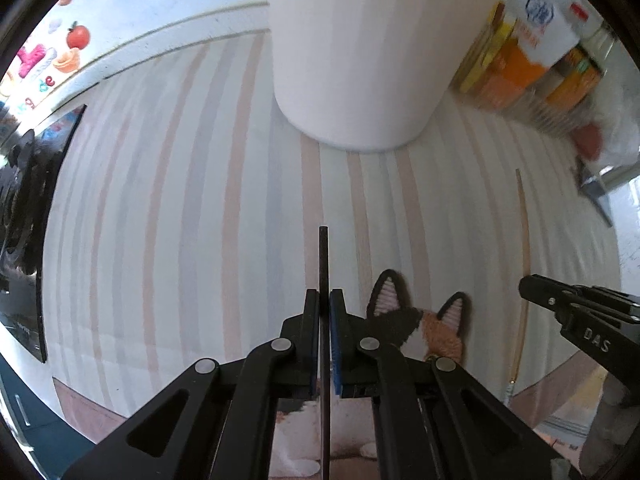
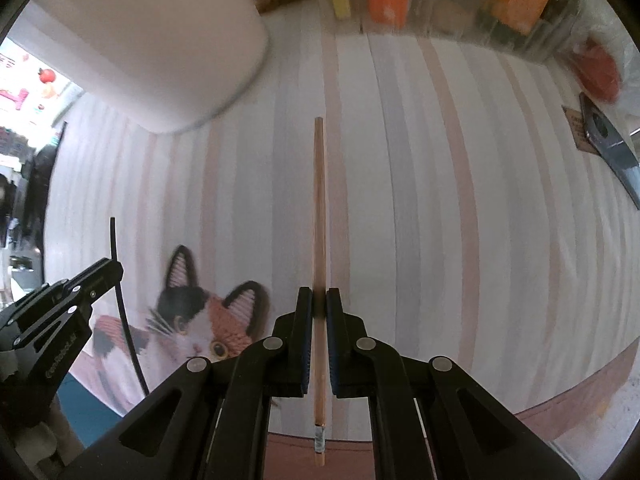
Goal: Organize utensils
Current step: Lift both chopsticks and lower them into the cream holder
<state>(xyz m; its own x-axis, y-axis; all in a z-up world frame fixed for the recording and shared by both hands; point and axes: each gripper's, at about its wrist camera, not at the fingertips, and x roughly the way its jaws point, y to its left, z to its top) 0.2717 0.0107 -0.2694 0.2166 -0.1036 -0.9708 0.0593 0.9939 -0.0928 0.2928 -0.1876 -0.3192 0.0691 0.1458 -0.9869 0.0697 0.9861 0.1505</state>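
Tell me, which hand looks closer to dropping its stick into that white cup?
Probably left. The left hand-held gripper holds its black chopstick aimed almost straight at the white cup. From the right hand-held gripper, holding the wooden chopstick, the cup sits off to the upper left.

Left gripper (image 1: pixel 324 300): jaws nearly closed, clamped on a thin black stick (image 1: pixel 323 264) that runs straight forward between the blue-lined pads. Fingers level, pointing ahead, held above the worktop. In the right wrist view the left gripper (image 2: pixel 114 270) shows at lower left, angled up and to the right, the black stick (image 2: pixel 120 280) crossing its tip.

Right gripper (image 2: pixel 319 300): jaws nearly closed, clamped on a wooden stick (image 2: pixel 319 220) mid-length, with the stick sticking out ahead and behind the pads. Fingers level, pointing ahead. In the left wrist view the right gripper (image 1: pixel 528 282) enters from the right edge, tip angled up-left. Both grippers side by side, apart, not touching.
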